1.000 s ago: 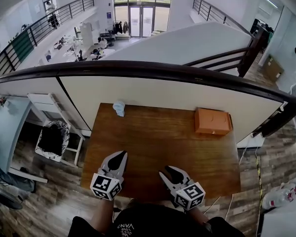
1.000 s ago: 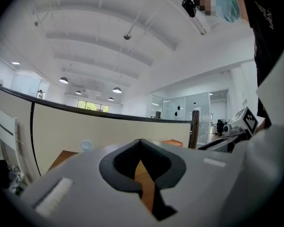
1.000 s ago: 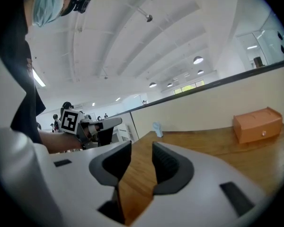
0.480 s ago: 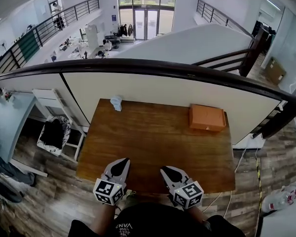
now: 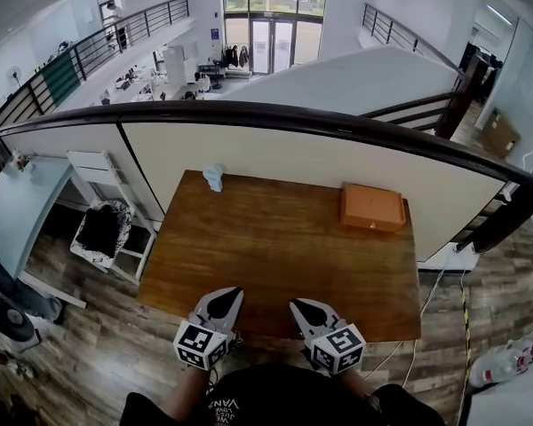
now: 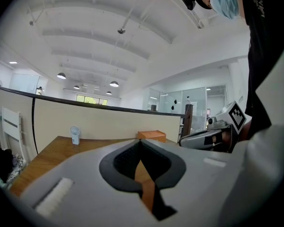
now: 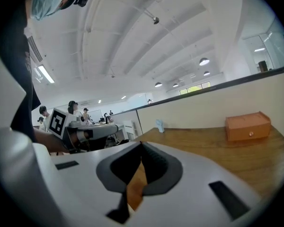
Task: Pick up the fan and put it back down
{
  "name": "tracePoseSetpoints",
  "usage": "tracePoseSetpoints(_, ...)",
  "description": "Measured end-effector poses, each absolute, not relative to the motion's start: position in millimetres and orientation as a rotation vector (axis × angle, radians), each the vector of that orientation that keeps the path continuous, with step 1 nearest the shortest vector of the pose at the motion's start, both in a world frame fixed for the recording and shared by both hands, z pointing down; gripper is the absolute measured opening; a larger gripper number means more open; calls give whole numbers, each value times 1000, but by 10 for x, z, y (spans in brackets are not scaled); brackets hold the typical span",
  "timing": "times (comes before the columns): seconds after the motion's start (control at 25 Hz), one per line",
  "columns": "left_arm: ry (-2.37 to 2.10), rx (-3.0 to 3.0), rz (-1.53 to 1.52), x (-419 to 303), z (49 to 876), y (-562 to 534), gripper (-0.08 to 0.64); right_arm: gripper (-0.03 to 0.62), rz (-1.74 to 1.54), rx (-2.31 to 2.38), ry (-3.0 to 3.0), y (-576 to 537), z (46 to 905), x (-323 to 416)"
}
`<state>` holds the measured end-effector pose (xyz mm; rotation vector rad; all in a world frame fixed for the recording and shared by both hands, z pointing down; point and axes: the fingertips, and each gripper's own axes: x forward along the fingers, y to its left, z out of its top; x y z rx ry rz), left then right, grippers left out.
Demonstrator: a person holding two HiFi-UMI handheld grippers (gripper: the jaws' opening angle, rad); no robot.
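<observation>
Table [image 5: 275, 247] | fan [image 5: 214, 177] far edge | right hand-held gripper [image 5: 298, 306] just closed, empty

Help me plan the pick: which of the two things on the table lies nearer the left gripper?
The small pale-blue fan, at the far left of the table; the orange box sits far right, farther away.

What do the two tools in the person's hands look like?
The left tool and the right tool are pale grey beak-like shapes tapering to a point, with black ribbed pads inside. Each carries a white cube printed with black square markers at its back. The person wears a black top with white lettering.
</observation>
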<state>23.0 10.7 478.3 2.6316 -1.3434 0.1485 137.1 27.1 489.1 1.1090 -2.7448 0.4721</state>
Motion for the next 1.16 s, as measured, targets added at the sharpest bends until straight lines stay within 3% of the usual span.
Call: tracePoseSetpoints(1.16, -1340, 2635, 205, 299, 4966, 380, 11, 11, 427, 1122, -2682, 478, 4999, 1467)
